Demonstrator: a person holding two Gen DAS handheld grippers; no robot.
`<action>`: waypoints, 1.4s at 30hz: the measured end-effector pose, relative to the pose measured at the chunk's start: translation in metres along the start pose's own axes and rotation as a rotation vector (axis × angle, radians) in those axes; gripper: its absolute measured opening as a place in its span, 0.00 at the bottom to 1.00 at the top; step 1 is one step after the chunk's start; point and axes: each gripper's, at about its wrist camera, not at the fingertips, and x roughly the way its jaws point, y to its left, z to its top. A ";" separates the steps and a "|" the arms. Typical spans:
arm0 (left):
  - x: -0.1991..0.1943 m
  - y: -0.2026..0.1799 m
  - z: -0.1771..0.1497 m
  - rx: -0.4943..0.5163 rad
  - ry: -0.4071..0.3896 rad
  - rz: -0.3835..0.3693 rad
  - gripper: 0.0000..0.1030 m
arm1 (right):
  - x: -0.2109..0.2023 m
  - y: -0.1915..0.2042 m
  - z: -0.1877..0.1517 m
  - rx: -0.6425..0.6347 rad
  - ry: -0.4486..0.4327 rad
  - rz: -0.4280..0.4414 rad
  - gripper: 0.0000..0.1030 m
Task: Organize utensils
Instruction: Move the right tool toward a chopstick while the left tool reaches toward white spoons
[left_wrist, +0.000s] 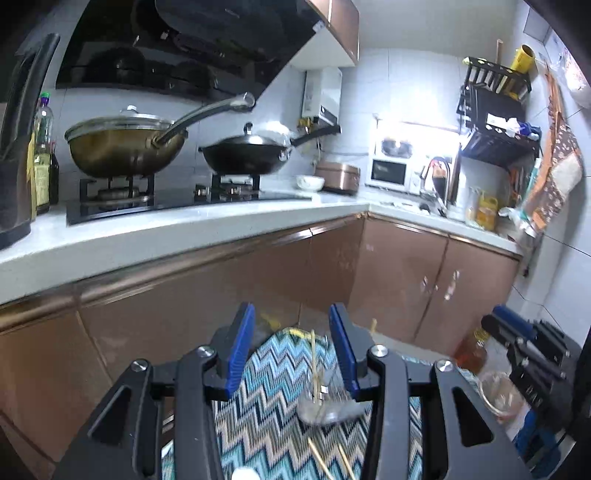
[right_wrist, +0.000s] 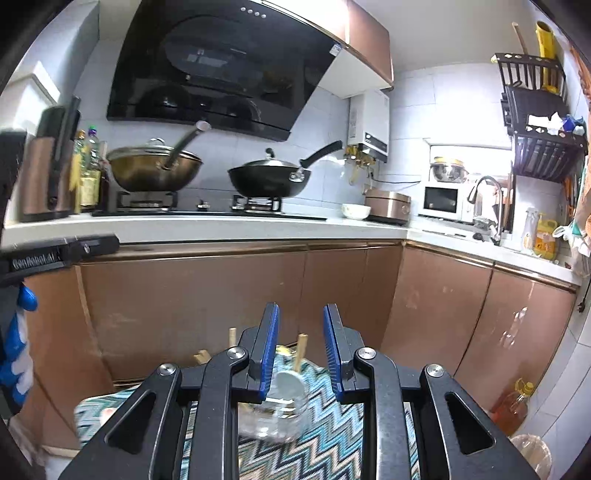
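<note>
The left hand-held gripper (left_wrist: 291, 345), black with blue pads on its two fingers, points forward and slightly downward; its jaws stand apart with nothing pressed between the pads. The right hand-held gripper (right_wrist: 300, 347), of the same black and blue build, points the same way, its jaws parted more narrowly and likewise clamping nothing. In the left wrist view the right hand-held gripper shows at the right edge; in the right wrist view, a blue-gloved hand (right_wrist: 16, 354) shows at the left edge.
</note>
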 end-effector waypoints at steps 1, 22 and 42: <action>-0.003 0.003 -0.003 -0.006 0.019 -0.010 0.39 | -0.005 0.003 0.002 0.003 0.008 0.011 0.24; 0.049 0.110 -0.157 -0.244 0.618 -0.107 0.38 | 0.052 0.048 -0.090 0.066 0.537 0.265 0.22; 0.114 0.188 -0.225 -0.458 0.786 -0.130 0.34 | 0.198 0.093 -0.178 0.000 0.936 0.333 0.18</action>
